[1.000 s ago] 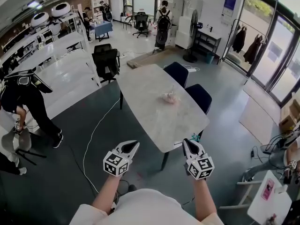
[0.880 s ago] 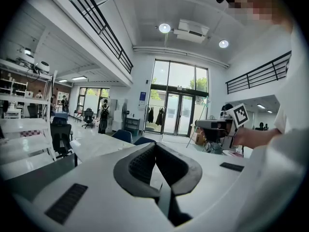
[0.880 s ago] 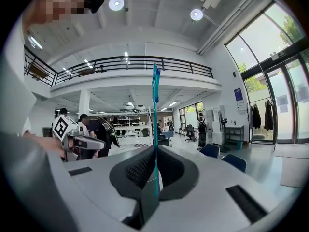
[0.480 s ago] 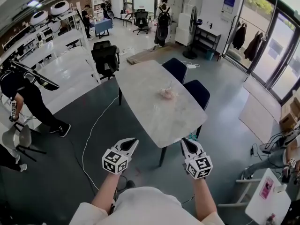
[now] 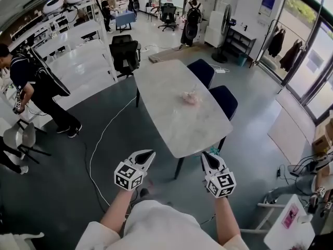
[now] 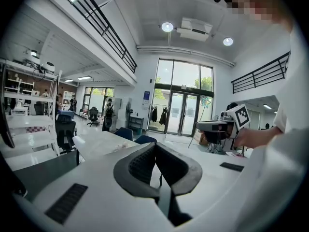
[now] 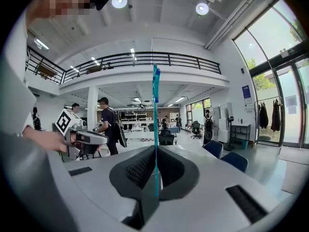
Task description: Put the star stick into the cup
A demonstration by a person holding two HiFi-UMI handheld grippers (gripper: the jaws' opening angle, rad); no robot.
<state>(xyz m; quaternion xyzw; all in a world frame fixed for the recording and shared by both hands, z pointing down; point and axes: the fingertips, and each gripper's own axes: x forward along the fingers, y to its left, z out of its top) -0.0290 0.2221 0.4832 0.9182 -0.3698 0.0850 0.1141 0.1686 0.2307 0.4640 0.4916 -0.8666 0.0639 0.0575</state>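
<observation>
The star stick (image 7: 155,120) is pinched between the jaws of the right gripper (image 5: 207,159), which is held just short of the worktop's (image 5: 166,113) near end. The left gripper (image 5: 149,154), also short of that end, is pressed together on nothing.

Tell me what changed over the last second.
Nothing was taken hold of or let go. The head view tilted slightly, so the table and the person in black sit a little higher in it. Both grippers stayed low, short of the table: left gripper shut and empty, right gripper still shut on the star stick.
</observation>
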